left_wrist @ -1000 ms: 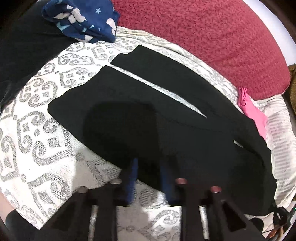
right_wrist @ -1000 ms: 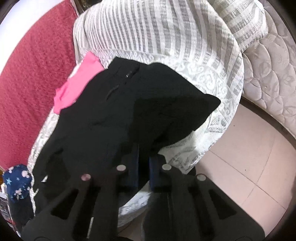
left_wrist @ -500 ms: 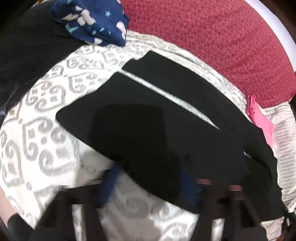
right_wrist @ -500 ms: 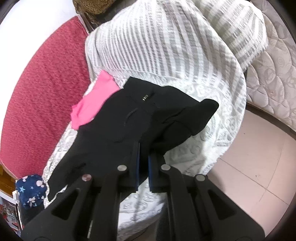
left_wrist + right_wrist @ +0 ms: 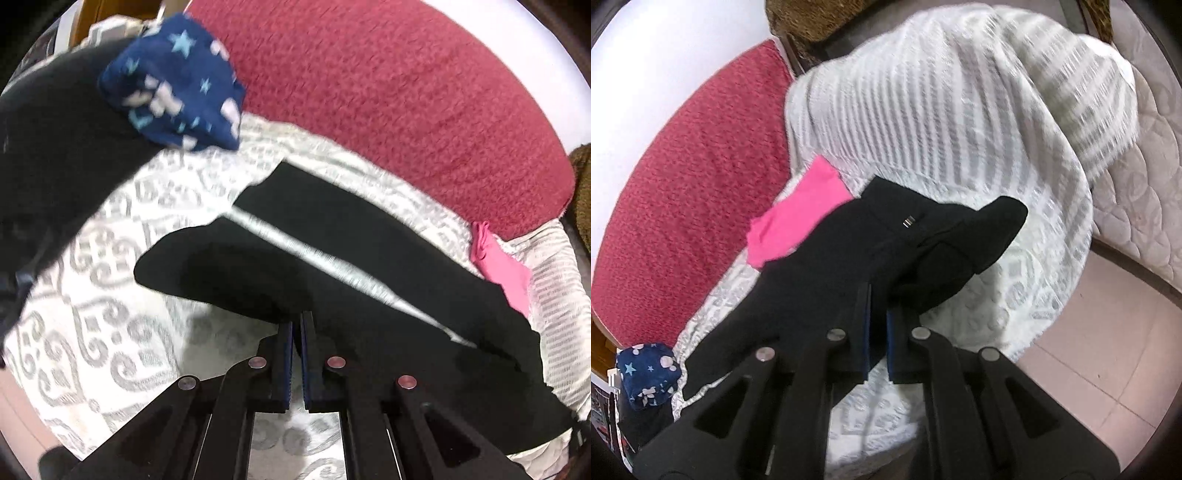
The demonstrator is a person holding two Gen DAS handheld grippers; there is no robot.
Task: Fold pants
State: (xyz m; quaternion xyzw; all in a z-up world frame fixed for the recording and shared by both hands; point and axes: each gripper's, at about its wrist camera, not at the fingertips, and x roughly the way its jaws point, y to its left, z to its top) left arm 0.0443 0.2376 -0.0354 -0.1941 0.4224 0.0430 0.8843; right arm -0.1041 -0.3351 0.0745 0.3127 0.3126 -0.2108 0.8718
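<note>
Black pants (image 5: 332, 229) lie spread on a white and grey patterned bedspread (image 5: 110, 332), their two legs parted by a thin strip of bedspread. My left gripper (image 5: 296, 326) is shut on the near edge of the near leg and lifts it. In the right wrist view the waist end of the pants (image 5: 886, 236) shows, with a small metal clasp. My right gripper (image 5: 877, 299) is shut on the near waist edge, and the raised cloth folds over itself.
A red cushion (image 5: 388, 92) runs along the far side. A folded navy star-print cloth (image 5: 177, 85) and a dark garment (image 5: 55, 147) lie at far left. A pink cloth (image 5: 502, 266) lies by the waist. A striped blanket (image 5: 942, 99), a mattress (image 5: 1137, 206) and tiled floor (image 5: 1108, 350) are on the right.
My left gripper went from open over the near leg to shut on its edge and lifted it. My right gripper stayed shut and raised the waist edge.
</note>
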